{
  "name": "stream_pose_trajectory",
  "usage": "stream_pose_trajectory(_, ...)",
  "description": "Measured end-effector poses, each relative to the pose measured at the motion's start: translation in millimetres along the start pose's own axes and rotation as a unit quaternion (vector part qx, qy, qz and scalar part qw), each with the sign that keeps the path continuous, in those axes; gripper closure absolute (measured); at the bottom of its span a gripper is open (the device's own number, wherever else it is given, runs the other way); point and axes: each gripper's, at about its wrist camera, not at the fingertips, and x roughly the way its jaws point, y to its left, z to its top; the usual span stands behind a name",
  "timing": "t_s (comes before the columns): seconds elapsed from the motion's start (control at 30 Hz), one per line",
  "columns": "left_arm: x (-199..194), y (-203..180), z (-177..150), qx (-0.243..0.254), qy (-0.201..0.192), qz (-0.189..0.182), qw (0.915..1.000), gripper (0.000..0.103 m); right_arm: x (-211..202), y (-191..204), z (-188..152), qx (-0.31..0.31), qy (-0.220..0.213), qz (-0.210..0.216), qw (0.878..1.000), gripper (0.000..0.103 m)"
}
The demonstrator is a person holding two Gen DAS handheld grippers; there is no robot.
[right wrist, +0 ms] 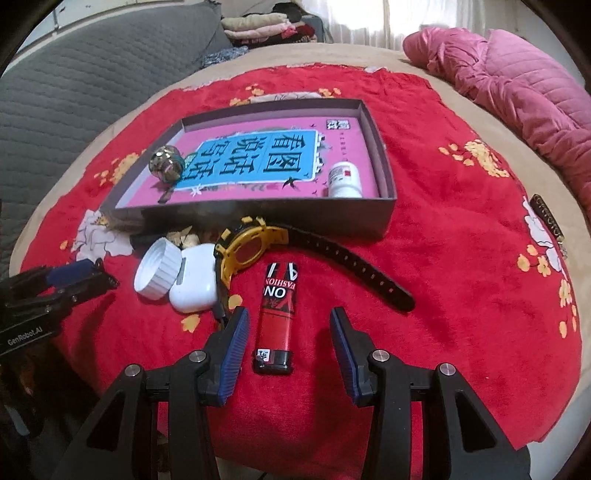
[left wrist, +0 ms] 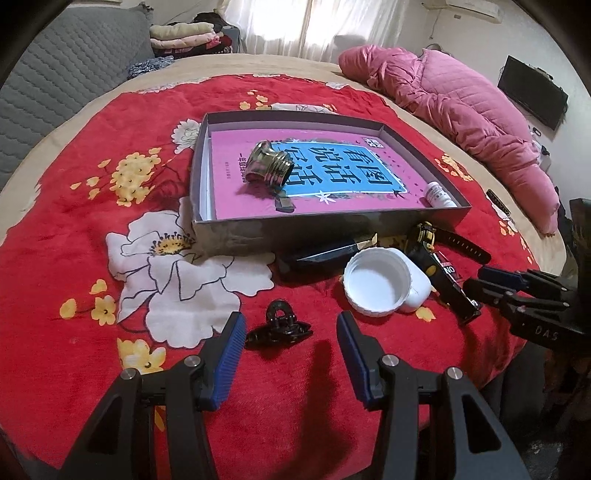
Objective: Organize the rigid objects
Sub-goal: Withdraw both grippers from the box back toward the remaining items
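A grey shallow box point(left wrist: 236, 232) point(right wrist: 266, 218) on the red blanket holds a pink book point(left wrist: 251, 199), a brass fitting point(left wrist: 267, 168) point(right wrist: 166, 164) and a small white bottle point(left wrist: 437, 195) point(right wrist: 345, 181). In front of it lie a black hair clip point(left wrist: 277, 328), a white lid point(left wrist: 376, 282) point(right wrist: 159, 273), a white earbud case point(right wrist: 194, 284), a yellow watch point(right wrist: 251, 249), a red lighter point(right wrist: 277, 317) and a black knife-like tool point(left wrist: 321, 256). My left gripper point(left wrist: 291, 347) is open, with the hair clip between its fingertips. My right gripper point(right wrist: 286, 339) is open around the lighter.
A pink quilted jacket point(left wrist: 454, 107) lies at the bed's right side. A grey sofa back point(left wrist: 62, 74) and folded clothes point(left wrist: 188, 35) are at the far left. The right gripper shows in the left wrist view point(left wrist: 524, 291), the left in the right wrist view point(right wrist: 59, 284).
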Motion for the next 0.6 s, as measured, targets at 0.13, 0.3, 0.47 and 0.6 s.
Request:
stream_pose_trajectory(0.13, 2.2, 0.6, 0.0, 0.000, 0.001, 0.000, 1.0000, 0.052, 9.1, 2.8, 0.0, -0.007, 0.010, -0.002, 1.000, 0.056)
stream_pose_trajectory(0.3, 4.8, 0.8, 0.3, 0.000, -0.001, -0.001, 1.0000, 0.053, 20.7, 0.2, 1.9, 0.002, 0.012, -0.011, 1.000, 0.057)
stream_pose_trajectory(0.47, 7.7, 3.6, 1.4, -0.006, -0.004, -0.006, 1.0000, 0.060, 29.0, 2.0, 2.3, -0.002, 0.013, -0.013, 1.000, 0.057)
stream_pose_trajectory(0.6, 11.5, 3.4, 1.4, -0.005, -0.002, -0.007, 1.0000, 0.062, 33.6, 1.0, 2.2, -0.003, 0.009, -0.011, 1.000, 0.057)
